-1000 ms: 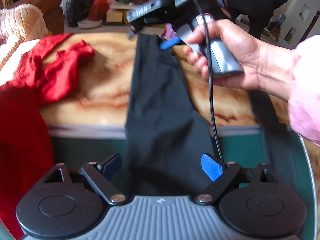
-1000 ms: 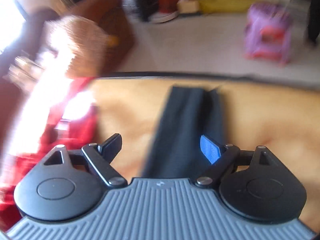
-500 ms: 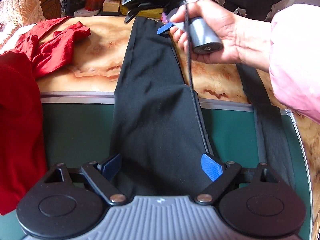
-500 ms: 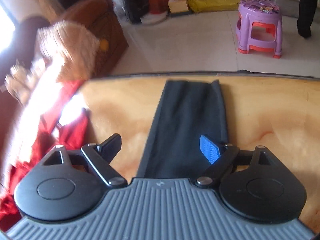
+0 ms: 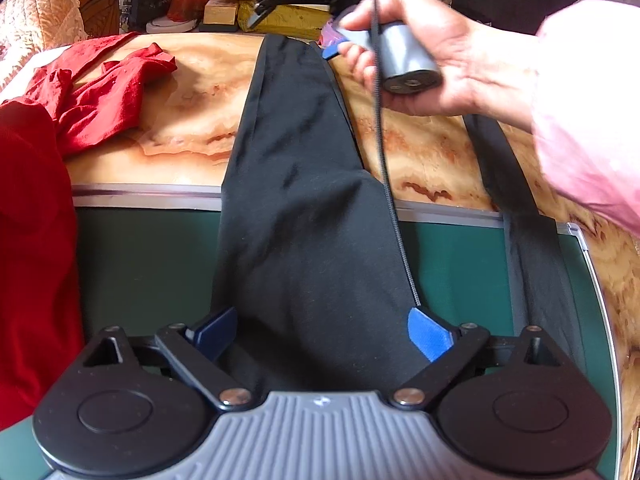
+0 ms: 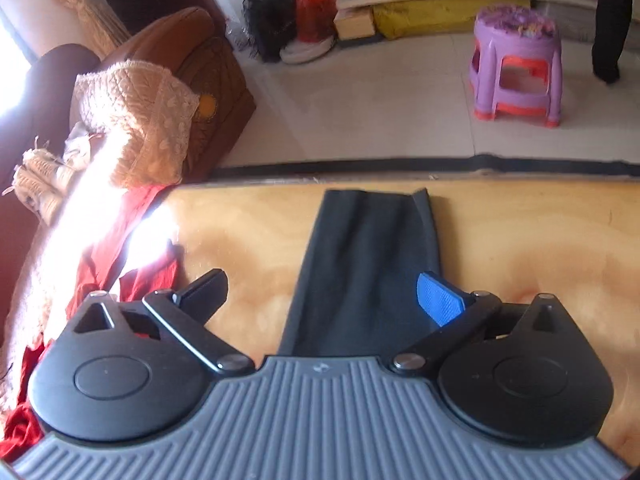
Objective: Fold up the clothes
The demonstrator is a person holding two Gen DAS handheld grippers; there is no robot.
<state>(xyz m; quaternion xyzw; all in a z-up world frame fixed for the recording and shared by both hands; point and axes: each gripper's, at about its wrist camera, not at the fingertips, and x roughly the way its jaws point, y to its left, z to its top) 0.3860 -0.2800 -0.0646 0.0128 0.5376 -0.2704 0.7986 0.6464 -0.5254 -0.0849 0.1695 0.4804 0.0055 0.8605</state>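
Now both sets of jaws are opening: the left gripper [image 5: 322, 330] and right gripper [image 6: 322, 294] each straddle black trousers [image 5: 304, 208], pads clear of the cloth. The trousers run up the frame's centre across the table [image 5: 192, 136]; their near end is hidden behind the left gripper's body.

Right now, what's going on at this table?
A person is folding clothes with hand-held tongs in each hand. A pair of black trousers lies stretched lengthwise along the table. The left tongs hang over its near end and the right tongs over its far end. Both sets of jaws are opening, with the cloth below them and neither pinching it. A red garment lies crumpled off to the side, not yet folded.
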